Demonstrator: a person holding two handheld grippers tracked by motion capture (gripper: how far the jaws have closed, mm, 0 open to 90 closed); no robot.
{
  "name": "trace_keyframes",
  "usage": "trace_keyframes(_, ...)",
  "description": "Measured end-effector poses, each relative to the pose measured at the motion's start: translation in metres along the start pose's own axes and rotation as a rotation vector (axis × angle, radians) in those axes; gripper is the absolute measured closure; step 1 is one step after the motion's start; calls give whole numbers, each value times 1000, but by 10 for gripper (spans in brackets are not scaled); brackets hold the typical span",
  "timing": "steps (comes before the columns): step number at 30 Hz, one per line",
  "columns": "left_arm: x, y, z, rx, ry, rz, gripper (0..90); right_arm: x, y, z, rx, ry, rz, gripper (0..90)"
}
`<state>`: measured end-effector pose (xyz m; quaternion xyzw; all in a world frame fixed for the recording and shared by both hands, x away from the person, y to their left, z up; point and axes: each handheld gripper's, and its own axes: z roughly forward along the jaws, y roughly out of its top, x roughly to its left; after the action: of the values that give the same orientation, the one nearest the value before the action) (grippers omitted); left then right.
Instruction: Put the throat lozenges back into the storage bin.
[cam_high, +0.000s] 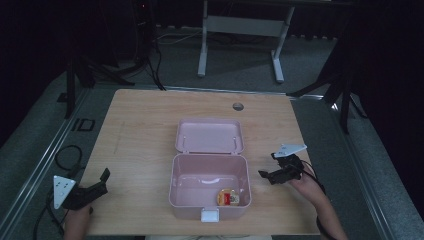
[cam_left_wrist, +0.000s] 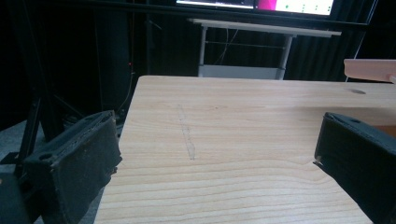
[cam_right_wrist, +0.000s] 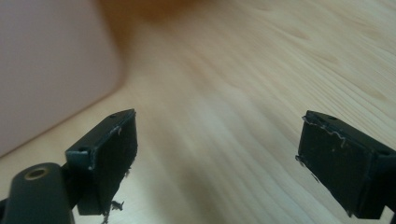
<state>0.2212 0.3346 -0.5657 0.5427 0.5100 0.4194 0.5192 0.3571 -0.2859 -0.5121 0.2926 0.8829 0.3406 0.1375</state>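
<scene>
Wooden table (cam_high: 145, 130), pink box (cam_high: 209, 187), snack inside (cam_high: 228, 198).

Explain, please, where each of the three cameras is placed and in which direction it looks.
High view: above the person's side, looking forward and down on the wooden table, the open pink box, left gripper, right gripper and both hands.
Left gripper view: rides the left gripper, looking across the table toward a white desk frame; jaws apart.
Right gripper view: rides the right gripper, looking down at the table beside the pink box; jaws apart.
Shared: the table and the pink box.
</scene>
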Motion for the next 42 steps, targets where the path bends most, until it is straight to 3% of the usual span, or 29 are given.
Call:
trace_keyframes(9,0,0,0,0,-1,-1,5,-20,-43,0,-120,-214,191,114)
trace_keyframes(11,0,0,0,1,-1,0,5,-22,-47,-1,-124,-234,210,114)
trace_keyframes(12,0,0,0,0,-1,-1,5,-23,-50,-3,-126,-269,218,114)
trace_keyframes(13,0,0,0,1,-1,-1,5,-27,-58,-5,-115,-297,258,114)
trace_keyframes(14,0,0,0,1,-1,-1,5,-27,-58,-5,-115,-297,258,114)
trace_keyframes(15,0,0,0,1,-1,-1,5,-29,-64,-8,-109,-341,288,114)
trace_keyframes(17,0,0,0,2,0,-1,5,-30,-65,-9,-109,-350,295,114)
trace_keyframes(19,0,0,0,2,0,-2,5,-32,-70,-15,-123,-442,354,114)
trace_keyframes(20,0,0,0,2,0,-2,5,-33,-72,-17,-128,-467,370,114)
trace_keyframes(21,0,0,0,2,0,-2,5,-33,-72,-17,-128,-467,370,114)
trace_keyframes(24,0,0,0,2,0,-2,5,-40,-81,-26,-157,-505,446,114)
trace_keyframes(26,0,0,0,3,1,-2,5,-41,-83,-27,-159,-503,455,115)
trace_keyframes(27,0,0,1,4,0,-2,5,-42,-87,-29,-168,-534,477,115)
trace_keyframes(33,0,0,1,5,0,-4,5,-44,-88,-29,-174,-583,498,115)
trace_keyframes(42,0,0,1,6,-1,-4,5,-47,-87,-27,-171,-585,508,115)
